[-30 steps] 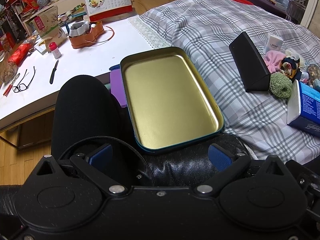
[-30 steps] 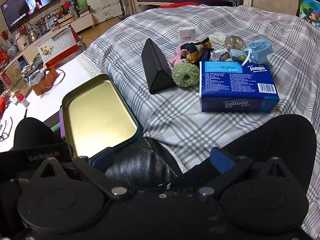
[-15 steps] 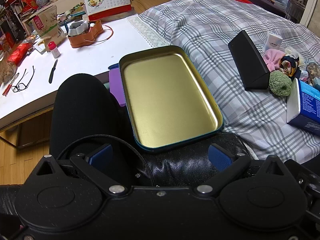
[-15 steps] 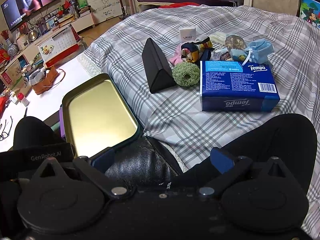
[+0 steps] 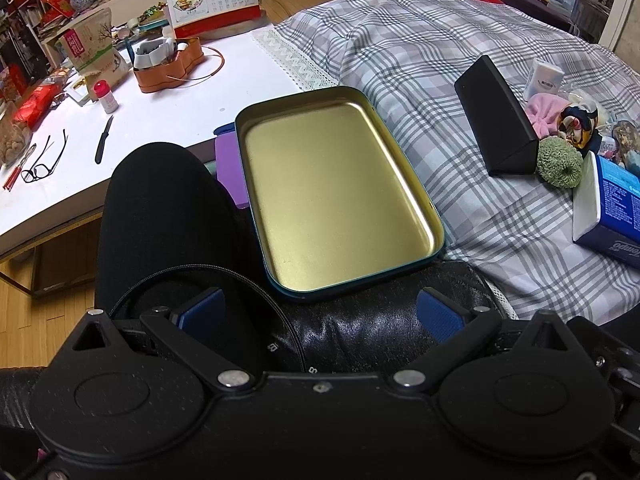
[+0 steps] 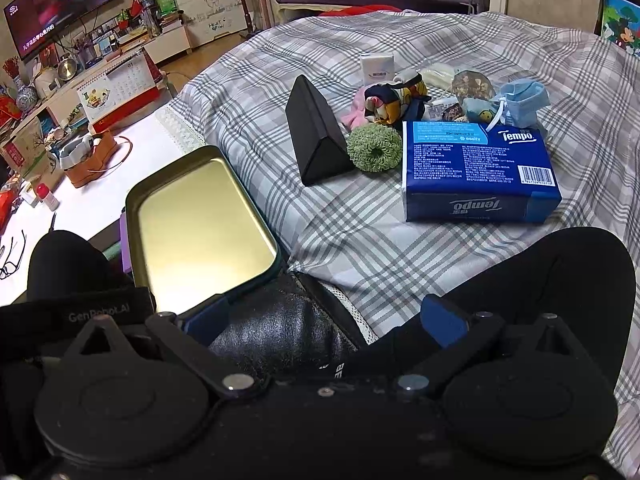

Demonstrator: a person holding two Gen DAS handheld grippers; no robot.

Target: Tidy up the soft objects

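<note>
An empty gold-lined metal tray [image 5: 336, 200] [image 6: 200, 228] rests at the bed's near edge, by the person's knees. Farther on the plaid bedspread lie soft items: a green scrunchie [image 6: 374, 147] [image 5: 559, 162], a pink fabric piece [image 5: 544, 114] [image 6: 354, 116], a patterned scrunchie [image 6: 394, 100] [image 5: 576, 124] and a light-blue pouch [image 6: 522, 102]. A blue Tempo tissue pack [image 6: 478, 172] [image 5: 610, 208] sits beside them. My left gripper [image 5: 320, 312] is open, low over the lap near the tray. My right gripper [image 6: 324, 320] is open too, well short of the pile. Neither holds anything.
A black triangular case [image 6: 316, 140] [image 5: 494, 116] stands left of the green scrunchie. A small white box [image 6: 376, 68] lies behind the pile. The person's black-clad knees [image 5: 156, 208] [image 6: 552, 276] flank the grippers. A white desk [image 5: 160, 108] with glasses, a knife and a calendar is at left.
The left wrist view has shifted slightly, so the tray sits a little higher and further left. The right view is nearly unchanged. Both grippers stayed open.
</note>
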